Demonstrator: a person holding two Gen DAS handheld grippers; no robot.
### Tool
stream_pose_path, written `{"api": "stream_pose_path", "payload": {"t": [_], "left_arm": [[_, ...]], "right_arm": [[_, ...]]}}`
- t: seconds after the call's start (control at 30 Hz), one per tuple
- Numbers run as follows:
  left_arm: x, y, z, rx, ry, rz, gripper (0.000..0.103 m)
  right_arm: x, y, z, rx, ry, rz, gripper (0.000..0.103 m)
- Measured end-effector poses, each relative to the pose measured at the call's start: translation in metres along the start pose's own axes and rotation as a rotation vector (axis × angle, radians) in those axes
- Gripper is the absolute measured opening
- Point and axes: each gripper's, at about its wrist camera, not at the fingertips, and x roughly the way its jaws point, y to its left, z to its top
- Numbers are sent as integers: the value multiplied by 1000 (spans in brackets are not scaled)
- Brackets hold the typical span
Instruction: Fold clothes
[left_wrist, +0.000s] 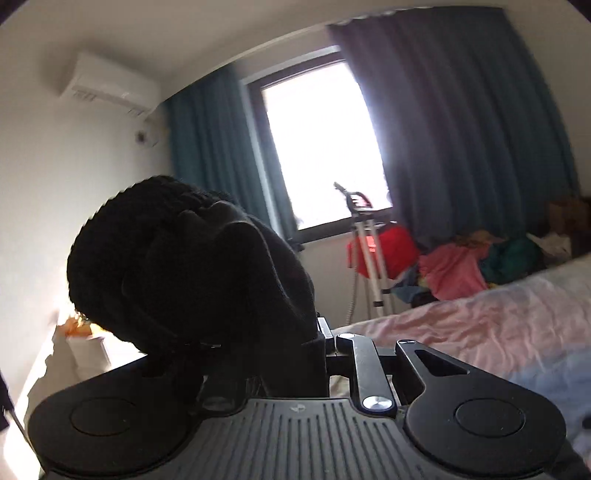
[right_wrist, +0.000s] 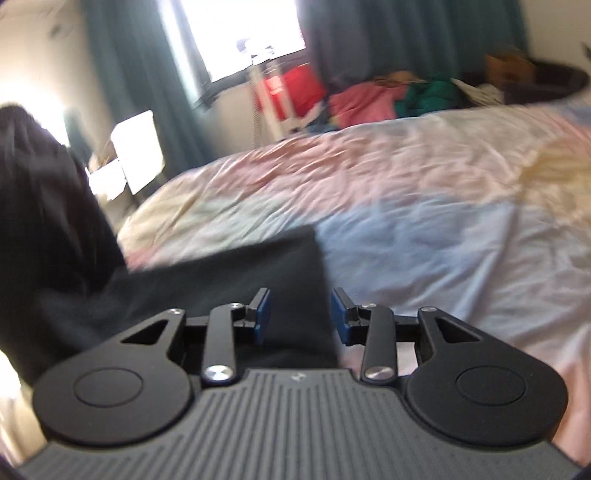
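A black knit garment (left_wrist: 192, 269) is bunched over my left gripper (left_wrist: 317, 343), which is shut on it and holds it up above the bed; the cloth hides the left finger. In the right wrist view the same black garment (right_wrist: 207, 288) hangs from the left and a flat part of it lies between the blue pads (right_wrist: 263, 317) of my right gripper (right_wrist: 300, 317). The right jaws stand apart, with the cloth edge close to the right pad. The view is blurred.
A bed with a pink, white and blue cover (right_wrist: 424, 192) fills the right. Beyond it lie a pile of pink, green and other clothes (left_wrist: 476, 266), a red bag (left_wrist: 391, 247) and a tripod (left_wrist: 369, 258) under the window with teal curtains. White boxes (right_wrist: 136, 147) stand at the left.
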Motion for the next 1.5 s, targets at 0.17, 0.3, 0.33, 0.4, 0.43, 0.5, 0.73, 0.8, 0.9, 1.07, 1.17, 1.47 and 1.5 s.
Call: {"api": "stream_pose_path", "payload": {"t": [0.17,0.3,0.33,0.4,0.43,0.5,0.73,0.8,0.9,1.07,1.17,1.47,1.5], "left_arm": [[1,-104,-65,351,99,-141,24],[1,-143,-96,528,147,-195,31],[2,-145,-97,549,135,-186,38],[4,-140,-91,545,132,-230,47],[4,-136,-88,549,137,-256,53],[2,-128,-82,560,150,-306,61],[-43,-47,-123,571,105,-362,63],[-43,-32,-128,521,130,-308,63],[-30,-11,-126,340,245,-183,62],[-18,16,-122,35,329,-74,61],[-12,25,-122,-22,339,-76,62],[5,50,-123,-193,372,-87,62],[5,52,-125,-211,378,-94,62]], "right_arm": [[-20,-62,20,263,-90,-56,40],[-17,-80,14,354,-52,-49,40],[-13,-80,13,373,-37,-25,40],[-5,-78,10,417,-10,37,40],[-2,-77,9,434,1,68,40],[0,-75,8,459,2,122,41],[15,-62,2,572,48,348,85],[21,-52,4,546,69,372,86],[31,-32,6,466,113,371,86],[55,-5,-7,305,175,307,85],[65,-3,-13,278,167,290,85],[55,15,1,226,195,383,26],[51,18,5,211,169,388,26]]}}
